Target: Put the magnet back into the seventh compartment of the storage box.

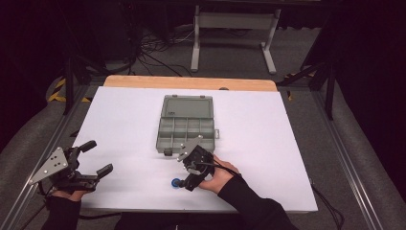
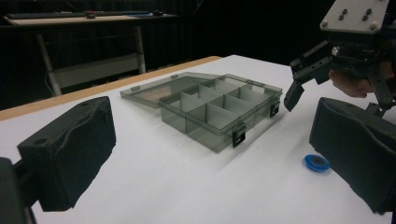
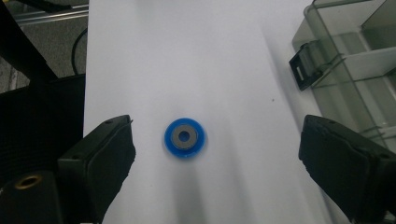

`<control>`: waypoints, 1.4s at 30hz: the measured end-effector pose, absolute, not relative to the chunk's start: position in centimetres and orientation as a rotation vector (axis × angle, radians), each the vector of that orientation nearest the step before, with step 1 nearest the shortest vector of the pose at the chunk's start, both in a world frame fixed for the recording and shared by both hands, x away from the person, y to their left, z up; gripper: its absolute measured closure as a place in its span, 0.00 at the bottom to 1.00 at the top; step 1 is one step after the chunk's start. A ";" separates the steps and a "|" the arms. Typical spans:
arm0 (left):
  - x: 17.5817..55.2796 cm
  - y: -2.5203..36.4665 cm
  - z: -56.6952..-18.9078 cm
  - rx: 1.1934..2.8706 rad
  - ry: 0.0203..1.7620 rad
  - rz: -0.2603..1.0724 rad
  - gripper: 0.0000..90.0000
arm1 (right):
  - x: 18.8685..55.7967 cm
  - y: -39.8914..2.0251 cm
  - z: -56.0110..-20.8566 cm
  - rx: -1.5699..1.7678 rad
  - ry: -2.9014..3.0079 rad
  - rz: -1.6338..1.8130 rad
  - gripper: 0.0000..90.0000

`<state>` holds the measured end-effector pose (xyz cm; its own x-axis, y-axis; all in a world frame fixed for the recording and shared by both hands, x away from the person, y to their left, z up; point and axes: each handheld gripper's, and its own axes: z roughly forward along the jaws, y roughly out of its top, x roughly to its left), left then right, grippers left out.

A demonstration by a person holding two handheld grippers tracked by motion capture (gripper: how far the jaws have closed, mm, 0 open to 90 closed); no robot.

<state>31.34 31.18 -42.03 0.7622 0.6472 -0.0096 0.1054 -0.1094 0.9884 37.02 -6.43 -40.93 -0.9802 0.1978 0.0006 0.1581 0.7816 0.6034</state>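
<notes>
- The blue disc [image 3: 184,136], a small round piece with a grey centre and a hole through it, lay flat on the white tabletop [image 1: 119,120], just in front of the near edge of the compartment box [image 1: 186,130] and apart from it.
- The right claw [image 3: 215,154] hovered over the disc with its jaws spread wide, one on either side and neither touching; the disc sat closer to the jaw on the left of the right gripper view than to the other.
- The grasp was therefore not yet made: the disc was unheld and outside the box.
- The box stood with its clear lid [image 1: 187,106] folded flat back, so the opening step looked done; its compartments seemed empty, though the tinted plastic made that hard to confirm.
- The left claw [image 1: 95,156] was held at the near left corner of the tabletop, well apart from the box and disc, jaws wide and holding nothing.
- What remained, as I judged it: lower and close the right claw on the disc, lift it, carry it over a compartment and release, then perhaps shut the lid.
</notes>
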 end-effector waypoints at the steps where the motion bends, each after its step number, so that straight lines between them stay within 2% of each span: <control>1: 31.3 31.2 -42.0 1.640 0.610 0.510 0.01 | 36.9 -6.2 -41.3 0.285 2.917 0.961 0.12; 20: 31.3 31.2 -42.0 1.638 0.610 0.510 0.01 | 36.3 -4.8 -43.8 0.251 2.989 0.879 0.12; 32: 31.3 31.2 -42.0 1.639 0.607 0.512 0.01 | 36.2 -4.3 -44.3 0.233 3.002 0.857 0.18; 37: 31.3 31.2 -41.9 1.642 0.604 0.515 0.01 | 36.1 -4.1 -44.4 0.219 2.999 0.841 0.26; 42: 31.3 31.1 -42.0 1.642 0.602 0.511 0.01 | 35.8 -3.9 -44.3 0.197 2.970 0.818 0.40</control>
